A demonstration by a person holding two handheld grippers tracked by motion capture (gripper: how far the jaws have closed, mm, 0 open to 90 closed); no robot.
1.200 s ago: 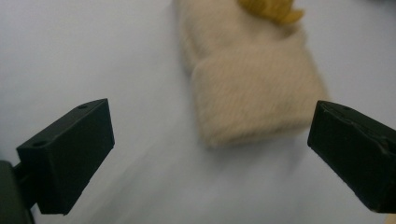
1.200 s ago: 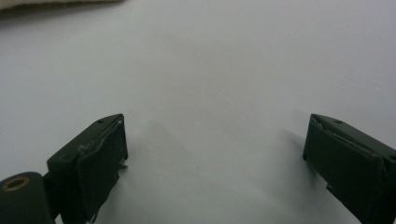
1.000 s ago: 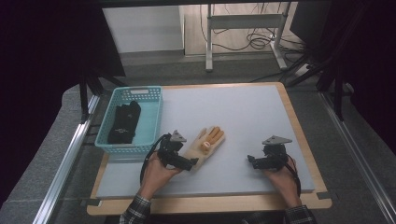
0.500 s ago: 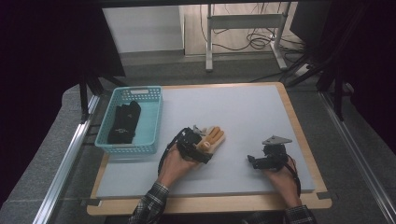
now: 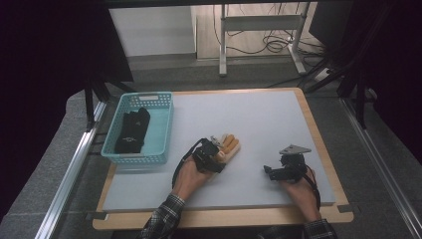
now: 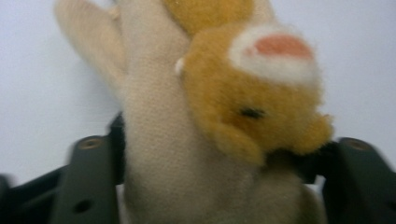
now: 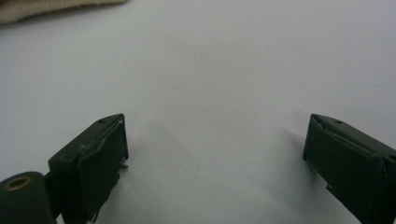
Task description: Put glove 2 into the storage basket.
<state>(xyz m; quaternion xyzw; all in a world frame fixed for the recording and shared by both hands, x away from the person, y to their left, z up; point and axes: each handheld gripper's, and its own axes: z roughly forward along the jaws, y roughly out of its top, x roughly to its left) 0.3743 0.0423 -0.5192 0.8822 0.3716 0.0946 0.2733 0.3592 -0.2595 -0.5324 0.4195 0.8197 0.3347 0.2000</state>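
A beige knitted glove (image 5: 231,146) with orange fingertips lies on the grey mat near the middle. In the left gripper view the glove (image 6: 159,154) carries a fuzzy orange animal face, and the black fingers (image 6: 91,177) press on its cuff from both sides. My left gripper (image 5: 211,158) has just been closing and is shut on the glove's cuff end. My right gripper (image 5: 271,172) rests low at the mat's front right. Its jaws stand wide open over bare mat in the right gripper view (image 7: 215,149). A strip of the glove (image 7: 46,7) shows at that view's top left.
A turquoise plastic basket (image 5: 166,124) sits at the mat's left edge with dark cloth items (image 5: 132,130) inside. The grey mat (image 5: 259,114) lies on a wooden table. A metal rail runs along the left side.
My left gripper moved right onto the glove's cuff and its jaws closed on it. The right gripper stayed where it was.
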